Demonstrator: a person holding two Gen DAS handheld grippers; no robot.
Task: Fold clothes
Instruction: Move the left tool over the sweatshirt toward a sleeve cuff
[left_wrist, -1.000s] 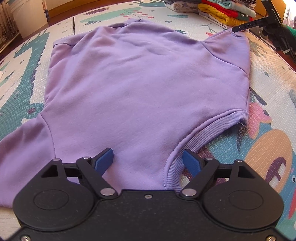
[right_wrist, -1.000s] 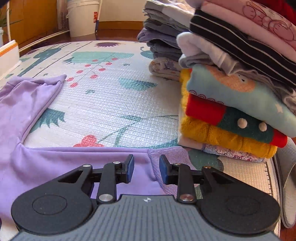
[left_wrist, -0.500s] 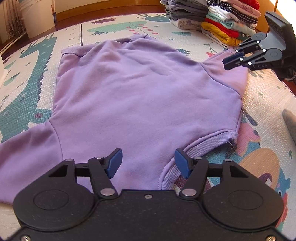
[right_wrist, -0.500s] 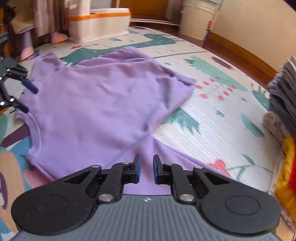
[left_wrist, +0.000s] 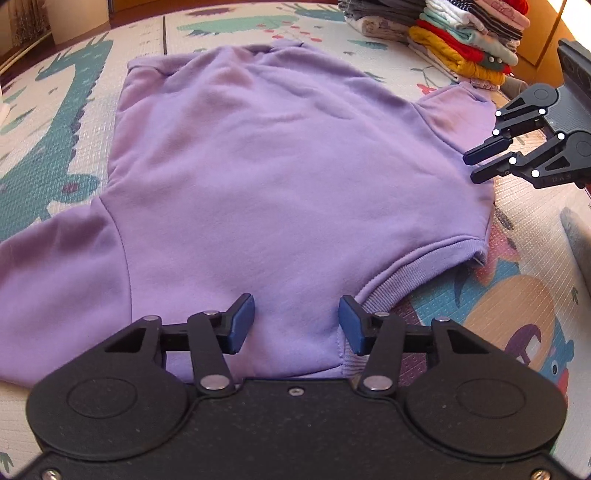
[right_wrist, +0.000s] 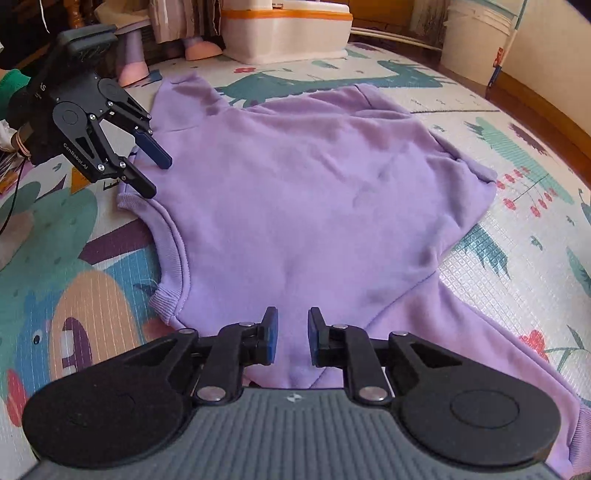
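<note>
**Lilac sweatshirt on play mat, two tongs in attendance**

Item 1. Lilac fleece sweatshirt (left_wrist: 280, 177), long-sleeved, ribbed hem and cuffs. Lies spread flat on the patterned foam play mat (left_wrist: 517, 317) printed with dinosaurs and cartoon figures. In the left wrist view it fills the centre of the frame; one sleeve runs out toward 9 o'clock, the ribbed hem curves from 6 toward 3 o'clock.

Item 2. Left tongs (left_wrist: 296, 323), black frame, blue pads. Jaws stand well apart, nothing between them. They hover low over the sweatshirt at the 6 o'clock edge of their own view, one pad over plain fleece, the other over the ribbed hem band. In the right wrist view the same tongs (right_wrist: 153, 173) appear at 10 o'clock, angled down toward the hem corner; contact with the cloth cannot be told.

Item 3. Right tongs (right_wrist: 291, 338), black frame, grey ribbed body. Jaws stand a narrow gap apart, gripping nothing; lilac fleece shows through the gap. They sit over the sweatshirt near the underarm, a sleeve trailing toward 4 o'clock. In the left wrist view these tongs (left_wrist: 471, 168) enter at 3 o'clock, tips just over the far side edge of the garment.

Item 4. Stack of folded multicoloured clothes (left_wrist: 465, 44), on the mat at 1 o'clock in the left wrist view, apart from the sweatshirt.

Item 5. White plastic bucket (right_wrist: 476, 40), at 1 o'clock in the right wrist view, beyond the mat.
</note>
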